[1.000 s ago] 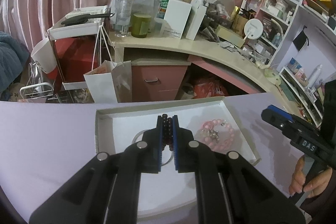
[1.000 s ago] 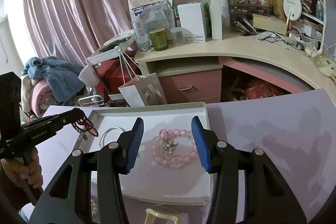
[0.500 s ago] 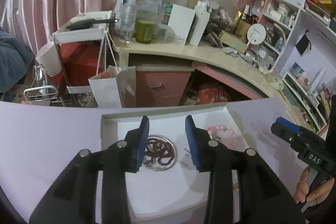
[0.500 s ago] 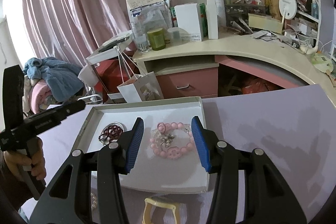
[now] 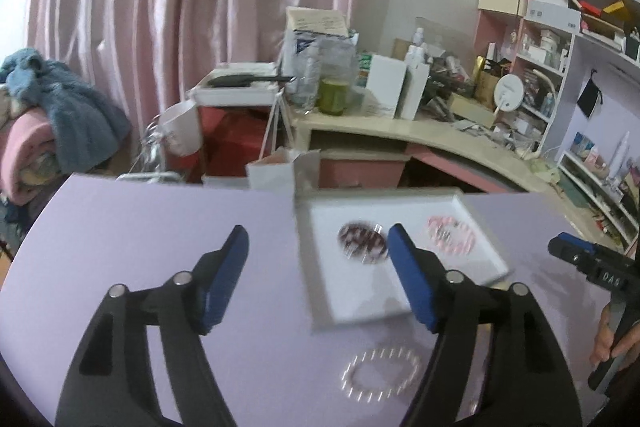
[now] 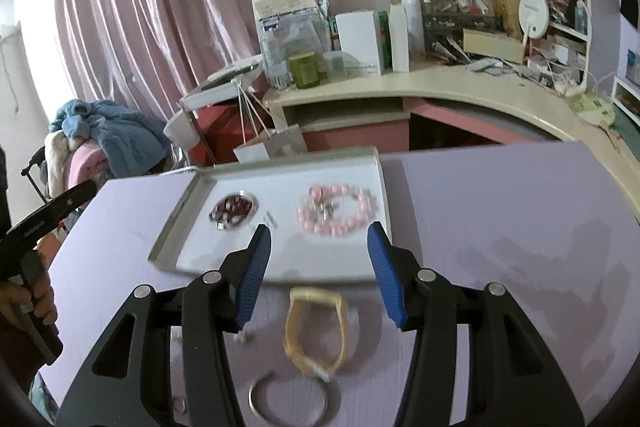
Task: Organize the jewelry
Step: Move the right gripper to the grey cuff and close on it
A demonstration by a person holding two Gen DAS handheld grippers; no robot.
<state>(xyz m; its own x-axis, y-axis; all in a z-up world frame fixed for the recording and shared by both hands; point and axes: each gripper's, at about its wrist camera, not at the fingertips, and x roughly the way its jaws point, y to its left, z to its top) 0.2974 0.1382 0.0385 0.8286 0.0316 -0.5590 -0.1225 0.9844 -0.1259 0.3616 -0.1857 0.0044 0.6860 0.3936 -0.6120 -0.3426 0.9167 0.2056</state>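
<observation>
Right wrist view: the right gripper [image 6: 318, 263] hangs wide and empty over the yellow watch [image 6: 314, 331], near of the white tray [image 6: 382, 171]. The left gripper [image 5: 318, 277], jaws just opening, holds nothing. The watch looks light and springy; pinch one strap edge

Tray [image 6: 182, 213]: I see it on the table [image 6: 500, 227].
In tray: dark beads [image 6: 233, 209] left, bead bracelet [image 6: 340, 209] right.
Before tray: watch [image 6: 314, 331], bangle [image 6: 286, 401].
</observation>
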